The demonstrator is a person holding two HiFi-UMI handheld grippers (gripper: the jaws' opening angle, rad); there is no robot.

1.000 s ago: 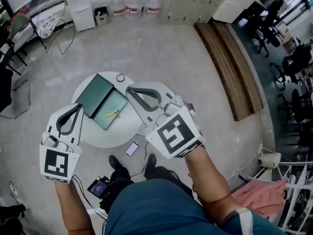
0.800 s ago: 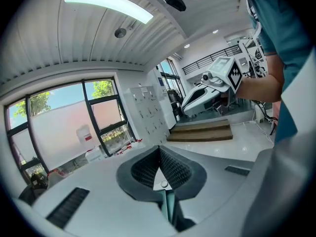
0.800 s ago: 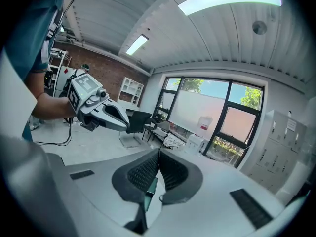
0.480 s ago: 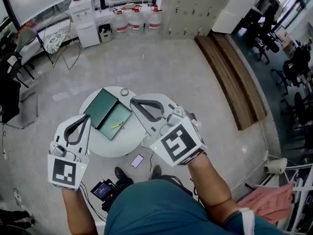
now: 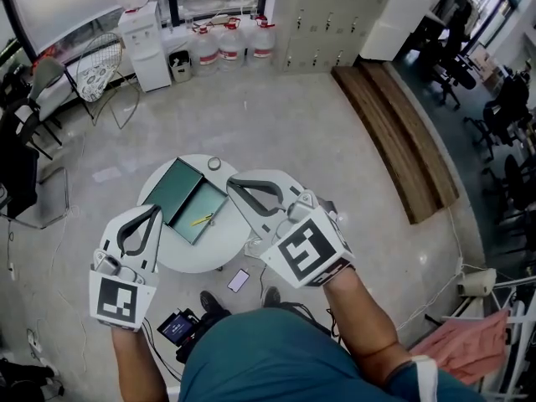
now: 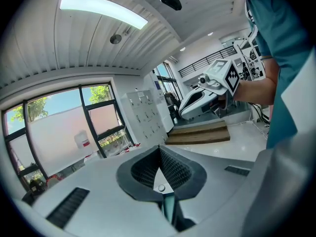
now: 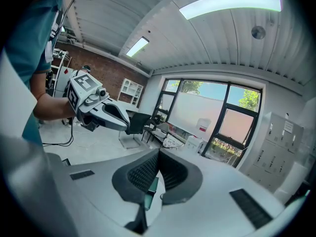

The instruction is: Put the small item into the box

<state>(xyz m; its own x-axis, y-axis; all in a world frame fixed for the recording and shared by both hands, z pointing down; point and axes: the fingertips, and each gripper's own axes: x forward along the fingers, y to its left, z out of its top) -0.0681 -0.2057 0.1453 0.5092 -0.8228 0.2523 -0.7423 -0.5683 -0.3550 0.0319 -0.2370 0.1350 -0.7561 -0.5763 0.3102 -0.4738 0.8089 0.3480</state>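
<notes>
An open green box point(image 5: 186, 199) lies on a small round white table point(image 5: 193, 254) far below me. A thin yellow item point(image 5: 201, 219) rests on the box's nearer half. My left gripper point(image 5: 156, 210) is held high over the table's left side, shut and with nothing in it; its jaws meet at the tip point(image 6: 159, 148). My right gripper point(image 5: 229, 182) hangs high over the table's right side, likewise shut and holding nothing point(image 7: 159, 151). Both gripper views look out across the room, not at the table.
A small round ring point(image 5: 214, 164) sits at the table's far edge. A phone point(image 5: 239, 280) and a black device point(image 5: 174, 327) lie on the floor by my feet. Chairs point(image 5: 25, 141) stand left, water jugs point(image 5: 230, 40) at the back, a wooden bench point(image 5: 402, 132) right.
The head view has shifted, so the table and box sit lower and a little to the right in frame. Both grippers stay raised and shut, in about the same place over the table.
</notes>
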